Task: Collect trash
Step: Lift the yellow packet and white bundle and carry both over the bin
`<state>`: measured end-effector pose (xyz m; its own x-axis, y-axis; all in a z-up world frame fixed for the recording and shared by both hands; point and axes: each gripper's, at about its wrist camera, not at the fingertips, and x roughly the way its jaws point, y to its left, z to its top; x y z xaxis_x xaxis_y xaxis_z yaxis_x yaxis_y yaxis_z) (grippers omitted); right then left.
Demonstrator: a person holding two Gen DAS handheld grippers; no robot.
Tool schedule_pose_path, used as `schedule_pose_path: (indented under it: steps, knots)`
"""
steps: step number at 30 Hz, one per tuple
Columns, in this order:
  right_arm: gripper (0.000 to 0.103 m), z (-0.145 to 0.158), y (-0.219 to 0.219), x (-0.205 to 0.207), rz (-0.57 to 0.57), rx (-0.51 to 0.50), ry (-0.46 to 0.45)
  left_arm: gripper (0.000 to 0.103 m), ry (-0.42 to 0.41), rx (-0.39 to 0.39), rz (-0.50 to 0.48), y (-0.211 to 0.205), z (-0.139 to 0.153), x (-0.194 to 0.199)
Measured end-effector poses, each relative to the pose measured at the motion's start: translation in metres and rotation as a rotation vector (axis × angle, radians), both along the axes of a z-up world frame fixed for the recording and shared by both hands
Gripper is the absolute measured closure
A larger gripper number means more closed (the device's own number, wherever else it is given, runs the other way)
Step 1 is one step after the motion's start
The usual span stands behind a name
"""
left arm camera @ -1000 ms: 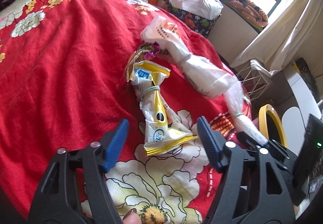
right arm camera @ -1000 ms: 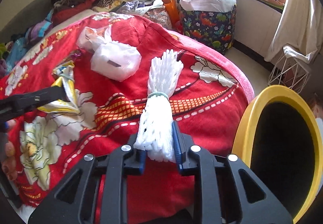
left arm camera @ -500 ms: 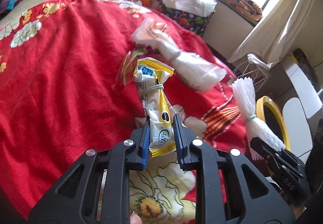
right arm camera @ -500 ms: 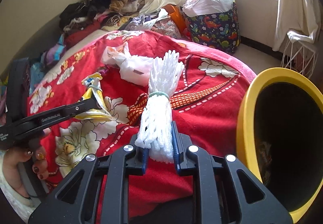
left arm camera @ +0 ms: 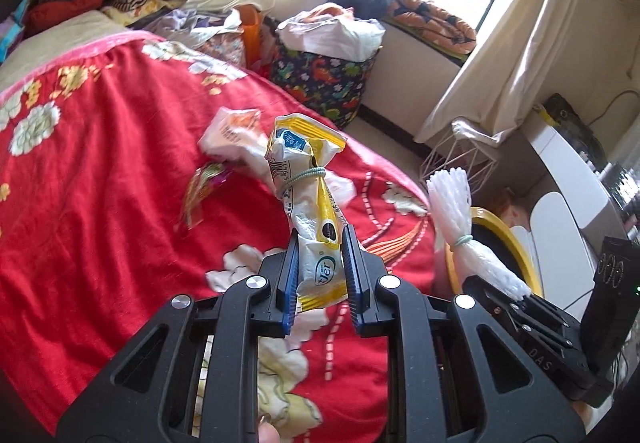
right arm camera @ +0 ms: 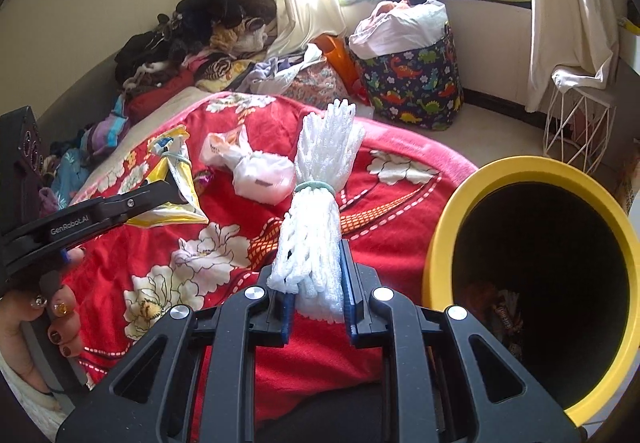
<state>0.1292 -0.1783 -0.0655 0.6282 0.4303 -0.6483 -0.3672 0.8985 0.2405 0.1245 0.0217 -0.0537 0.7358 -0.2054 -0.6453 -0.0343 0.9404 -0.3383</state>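
Two bundled trash items, each gripped.
Left gripper (left arm camera: 319, 275) pinches yellow-white wrapper (left arm camera: 310, 199), raised above red blanket (left arm camera: 100, 179); right gripper (right arm camera: 316, 293) clamps white foam net (right arm camera: 320, 203), yellow bin (right arm camera: 448, 239) just right, contents unclear.

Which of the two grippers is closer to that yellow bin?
Right. The right gripper holds the foam netting beside the yellow bin; the left gripper is farther, over the bed.

1. We are seeing a red blanket (left arm camera: 100, 183) with white and yellow flowers.
2. We are noting a yellow and white wrapper (left arm camera: 312, 211), green band around it.
3. We are logging white foam netting (right arm camera: 320, 203).
4. We are recording a yellow-rimmed bin (right arm camera: 516, 167), dark inside.
5. We are noting a navy dinosaur-print basket (right arm camera: 412, 91).
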Motion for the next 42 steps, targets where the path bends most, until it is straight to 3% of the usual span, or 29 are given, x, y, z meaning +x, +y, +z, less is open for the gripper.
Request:
schedule_pose_path:
  steps: [17,42]
  knots:
    - [0.084,0.013,-0.049,-0.002,-0.112,0.044,-0.022,0.089,-0.046,0.013,-0.096,-0.042,0.019,0.0]
    - [0.084,0.006,-0.126,-0.005,-0.306,0.087,0.012,0.089,-0.04,0.04,-0.282,-0.124,0.012,0.008]
